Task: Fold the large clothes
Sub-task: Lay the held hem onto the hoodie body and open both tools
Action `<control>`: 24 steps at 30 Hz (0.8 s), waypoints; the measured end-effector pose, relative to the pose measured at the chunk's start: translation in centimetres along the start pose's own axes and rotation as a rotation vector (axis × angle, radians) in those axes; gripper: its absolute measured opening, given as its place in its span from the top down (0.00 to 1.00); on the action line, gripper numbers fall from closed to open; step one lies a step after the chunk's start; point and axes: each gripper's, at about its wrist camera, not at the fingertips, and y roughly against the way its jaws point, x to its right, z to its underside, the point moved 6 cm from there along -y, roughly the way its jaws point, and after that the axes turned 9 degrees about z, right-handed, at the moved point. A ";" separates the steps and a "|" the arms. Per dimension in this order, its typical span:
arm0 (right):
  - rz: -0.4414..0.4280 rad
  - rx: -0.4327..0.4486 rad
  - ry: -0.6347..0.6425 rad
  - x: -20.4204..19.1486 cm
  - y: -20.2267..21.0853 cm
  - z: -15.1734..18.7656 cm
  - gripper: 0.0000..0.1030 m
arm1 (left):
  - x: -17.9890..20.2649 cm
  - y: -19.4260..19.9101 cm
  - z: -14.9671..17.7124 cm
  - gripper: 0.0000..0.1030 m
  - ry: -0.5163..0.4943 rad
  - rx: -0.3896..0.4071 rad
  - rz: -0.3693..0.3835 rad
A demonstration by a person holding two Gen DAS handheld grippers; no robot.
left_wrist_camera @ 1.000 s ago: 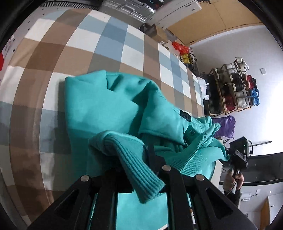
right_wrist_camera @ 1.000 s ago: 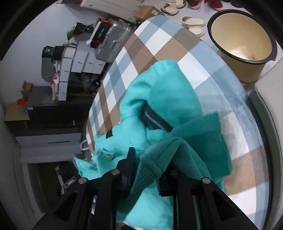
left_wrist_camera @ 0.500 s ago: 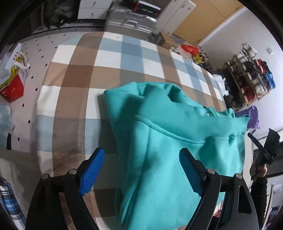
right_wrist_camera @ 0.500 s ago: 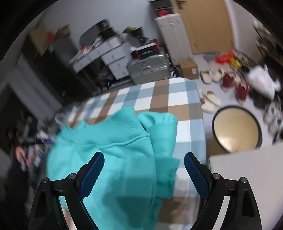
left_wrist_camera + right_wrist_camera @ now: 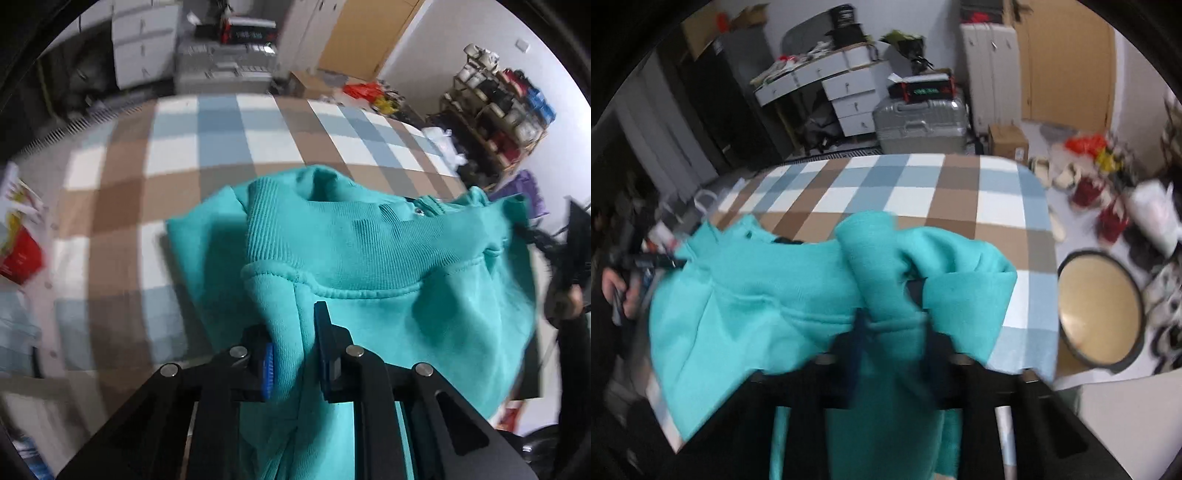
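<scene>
The left gripper has just been closing and now pinches a fold of the teal sweatshirt between its blue pads. The garment spreads ahead of and to the right of this claw on the checked cloth, with its ribbed band just beyond the fingertips. Left of the claw a red and white bag sits off the cloth's edge. Far ahead stands a silver suitcase; ahead and to the right, a shoe rack.

The right gripper has likewise just been closing; bunched teal fabric fills the gap between its jaws and drapes over both fingers, hiding the pads, so the grip appears firm, though blur limits certainty. The sweatshirt extends left of this claw. To its right, off the cloth, stands a round basin with a tan interior. Ahead, beyond the cloth's far edge, are the suitcase and a white drawer unit. At the far left a hand holds the other tool.
</scene>
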 end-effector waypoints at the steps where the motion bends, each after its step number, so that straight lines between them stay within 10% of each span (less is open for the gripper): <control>1: 0.002 0.036 -0.004 -0.1 1.0 -0.1 0.88 | 0.3 0.5 -0.1 0.89 -0.014 0.022 -0.008; 5: 0.033 0.137 -0.047 0.0 4.0 -1.5 0.91 | 1.9 4.1 -1.9 0.89 -0.110 0.161 -0.072; 11: 0.108 0.183 -0.158 2.4 3.3 -4.4 0.91 | -1.6 4.1 -5.1 0.89 0.016 0.213 -0.082; 18: 0.157 -0.109 -0.231 4.6 -7.8 -1.8 0.88 | -7.0 -4.3 -2.9 0.88 0.220 0.106 -0.039; 24: 0.174 -0.184 -0.190 5.0 -8.6 -1.4 0.78 | -6.7 -1.6 -2.7 0.81 0.263 0.122 -0.083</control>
